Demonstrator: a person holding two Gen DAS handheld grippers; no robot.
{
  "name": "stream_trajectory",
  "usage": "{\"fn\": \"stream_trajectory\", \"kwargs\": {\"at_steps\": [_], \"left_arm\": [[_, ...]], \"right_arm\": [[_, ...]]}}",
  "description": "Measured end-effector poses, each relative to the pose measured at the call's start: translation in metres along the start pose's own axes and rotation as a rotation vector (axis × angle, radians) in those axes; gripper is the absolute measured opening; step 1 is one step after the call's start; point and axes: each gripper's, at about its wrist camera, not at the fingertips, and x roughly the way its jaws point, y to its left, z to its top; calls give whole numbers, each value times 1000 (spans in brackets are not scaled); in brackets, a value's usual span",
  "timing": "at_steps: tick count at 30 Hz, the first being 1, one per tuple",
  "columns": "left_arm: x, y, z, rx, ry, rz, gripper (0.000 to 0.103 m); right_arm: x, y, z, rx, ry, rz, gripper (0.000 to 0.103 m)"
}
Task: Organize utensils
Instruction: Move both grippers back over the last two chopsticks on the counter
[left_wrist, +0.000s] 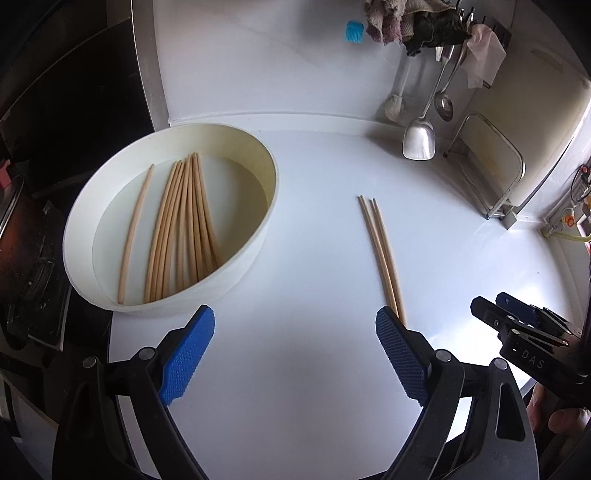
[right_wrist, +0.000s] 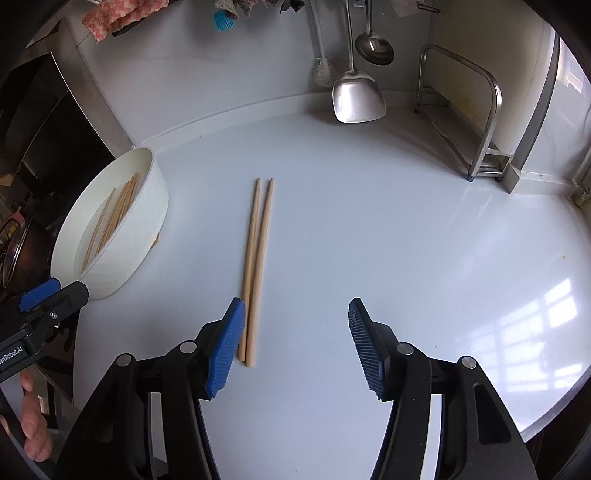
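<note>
White letters "DAS" are printed on the black body of the right gripper, seen at the edge of the left wrist view. In the right wrist view, the left gripper carries white lettering, partly cut off, reading "enRobot.AI".

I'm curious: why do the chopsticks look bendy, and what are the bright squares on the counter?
Left wrist view: the fisheye lens bows the chopsticks in the white tub and darkens the corners. Right wrist view: the squares are window glare on the glossy counter; the loose chopsticks stay sharp.
</note>
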Motion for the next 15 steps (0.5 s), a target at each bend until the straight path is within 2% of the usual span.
{"fn": "stream_trajectory", "kwargs": {"at_steps": [9, 15], "left_arm": [[1, -8, -9, -6, -1, 37, 90], [5, -3, -10, -23, 9, 36, 91]], "right_arm": [[26, 2, 2, -38, -1, 30, 56], [51, 12, 9, -78, -8, 22, 56]]}}
